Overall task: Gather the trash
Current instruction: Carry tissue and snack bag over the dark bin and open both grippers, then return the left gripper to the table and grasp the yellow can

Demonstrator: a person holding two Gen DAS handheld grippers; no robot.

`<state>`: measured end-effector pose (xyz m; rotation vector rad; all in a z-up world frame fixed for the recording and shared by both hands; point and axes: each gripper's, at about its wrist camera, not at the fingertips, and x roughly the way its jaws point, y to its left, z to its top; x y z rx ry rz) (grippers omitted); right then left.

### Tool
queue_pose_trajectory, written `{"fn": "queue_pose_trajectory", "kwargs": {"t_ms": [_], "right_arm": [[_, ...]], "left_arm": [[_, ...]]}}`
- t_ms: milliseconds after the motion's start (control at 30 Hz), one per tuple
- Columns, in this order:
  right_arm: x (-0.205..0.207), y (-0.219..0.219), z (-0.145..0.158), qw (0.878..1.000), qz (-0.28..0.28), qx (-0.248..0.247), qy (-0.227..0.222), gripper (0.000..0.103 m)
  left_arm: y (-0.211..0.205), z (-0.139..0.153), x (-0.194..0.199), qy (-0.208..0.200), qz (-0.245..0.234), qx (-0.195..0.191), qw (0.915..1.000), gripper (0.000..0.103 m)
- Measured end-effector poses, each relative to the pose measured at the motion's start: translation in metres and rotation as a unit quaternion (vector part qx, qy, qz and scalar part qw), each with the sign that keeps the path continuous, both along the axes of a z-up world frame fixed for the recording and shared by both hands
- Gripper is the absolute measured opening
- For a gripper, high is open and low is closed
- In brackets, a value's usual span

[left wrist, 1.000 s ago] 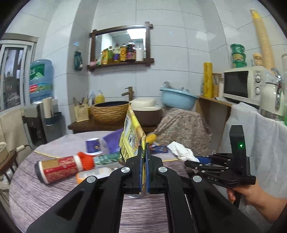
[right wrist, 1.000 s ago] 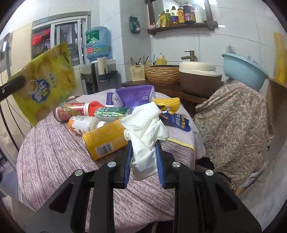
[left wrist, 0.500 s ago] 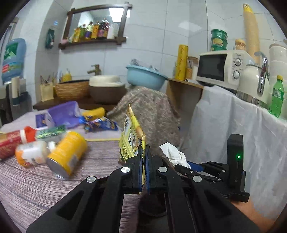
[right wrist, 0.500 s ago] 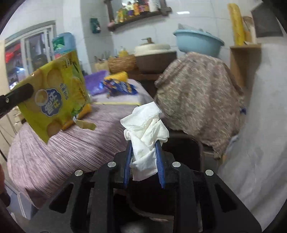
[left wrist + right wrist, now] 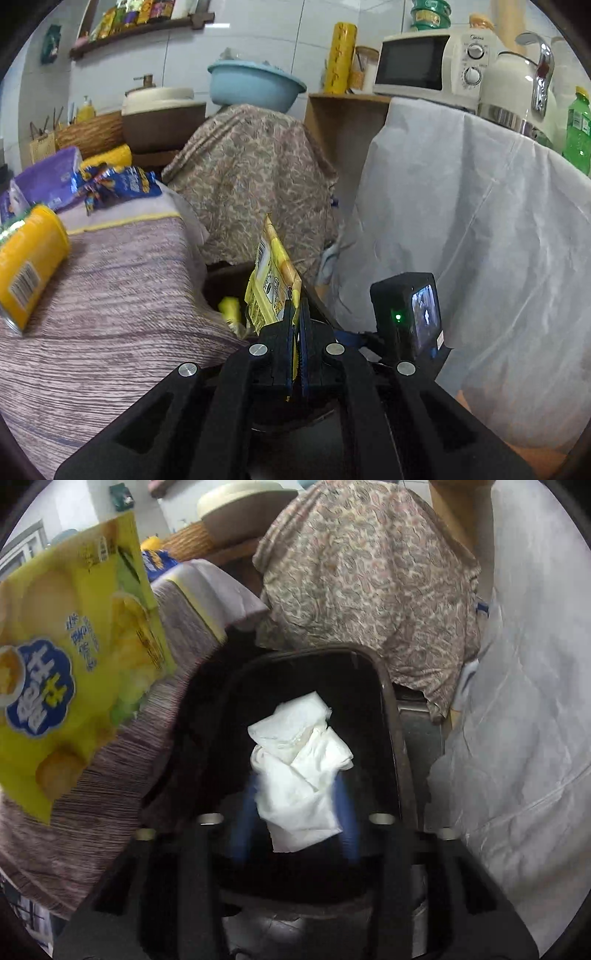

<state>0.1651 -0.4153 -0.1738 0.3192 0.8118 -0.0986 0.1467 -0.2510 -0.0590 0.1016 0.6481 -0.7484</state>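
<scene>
Right wrist view shows your right hand-held gripper [image 5: 295, 805] directly above the black bin [image 5: 391, 709], jaws just opening around the white tissue [image 5: 299, 771], while your left hand-held gripper [image 5: 295, 343] clamps the yellow wrapper [image 5: 273, 280] beside that bin.

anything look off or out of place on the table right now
Yes: a yellow canister lies on its side on the striped tablecloth, with a blue snack wrapper and a purple packet strewn behind it. It looks like litter awaiting collection; no spill or damage shows.
</scene>
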Motion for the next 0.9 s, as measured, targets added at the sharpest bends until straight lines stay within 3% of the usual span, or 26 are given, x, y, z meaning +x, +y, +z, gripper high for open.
{"fn": "queue_pose_trajectory", "kwargs": {"t_ms": [200,333,400,700,767,833,900], "right_arm": [[-0.011,-0.004,0.013,1.0,-0.018,-0.024,-0.01,0.059],[-0.026,-0.015,0.027,0.995,-0.048,-0.084,-0.011,0.066],[-0.032,-0.025,0.031,0.993,-0.068,-0.094,-0.01,0.075],[-0.058,-0.056,0.043,0.991,-0.118,-0.05,-0.024,0.078],[-0.061,-0.059,0.048,0.991,-0.123,-0.04,-0.032,0.078],[-0.061,-0.059,0.052,0.991,-0.123,-0.04,-0.035,0.078],[-0.062,-0.059,0.054,0.991,-0.122,-0.04,-0.036,0.078]], "left_arm": [[-0.014,-0.025,0.011,0.027,-0.005,0.023,0.9994,0.004],[-0.031,-0.047,0.016,0.044,-0.012,0.038,0.9982,0.004],[-0.038,-0.057,0.018,0.053,-0.015,0.045,0.9975,0.004],[-0.059,-0.1,0.043,0.083,-0.019,0.086,0.9927,0.005],[-0.063,-0.107,0.046,0.089,-0.019,0.099,0.9909,0.019],[-0.061,-0.108,0.047,0.087,-0.01,0.094,0.9917,0.076],[-0.057,-0.104,0.044,0.08,-0.008,0.075,0.9939,0.082]]}}
